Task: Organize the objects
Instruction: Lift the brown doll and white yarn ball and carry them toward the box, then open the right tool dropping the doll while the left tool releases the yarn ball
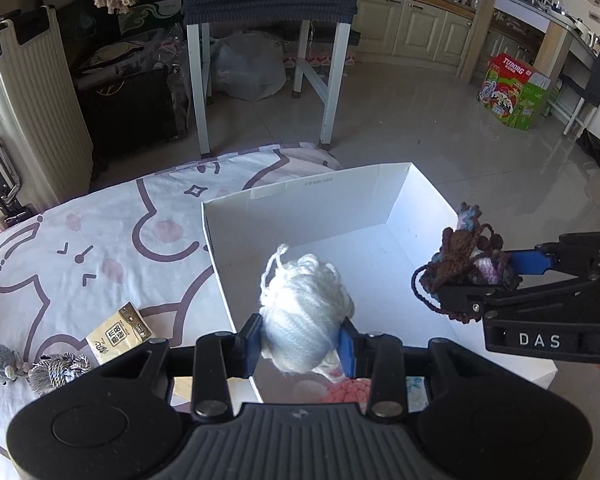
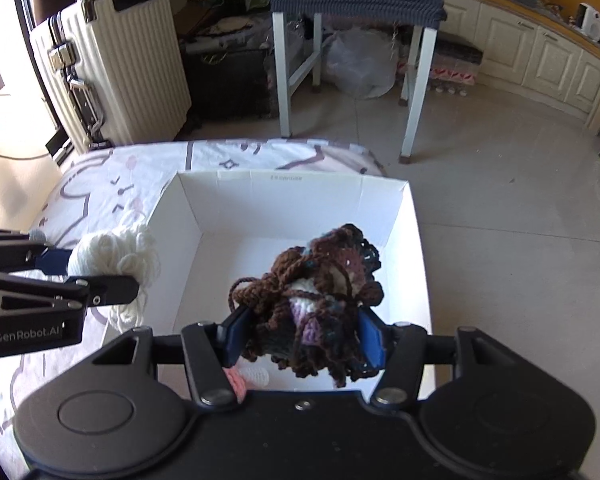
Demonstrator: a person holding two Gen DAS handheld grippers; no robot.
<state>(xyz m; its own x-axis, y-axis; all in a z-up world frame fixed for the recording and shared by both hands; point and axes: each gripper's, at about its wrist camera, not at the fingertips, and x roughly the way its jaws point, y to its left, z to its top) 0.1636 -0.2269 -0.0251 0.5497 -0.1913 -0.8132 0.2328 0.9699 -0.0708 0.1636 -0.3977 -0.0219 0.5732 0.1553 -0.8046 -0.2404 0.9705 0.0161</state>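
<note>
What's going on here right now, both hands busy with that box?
A person is tidying yarn things into the white cardboard box on the patterned bed sheet. The left claw is shut on a white yarn ball, held at the box's left wall. The right claw grips a brown and purple crochet bundle over the box's inside. A pink knitted piece already lies in the box; a tan packet and a grey knotted piece remain on the sheet.

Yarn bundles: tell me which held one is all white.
The white yarn ball, clamped in the left hand-held gripper. The right hand-held gripper holds a brown and purple crochet bundle instead.
</note>
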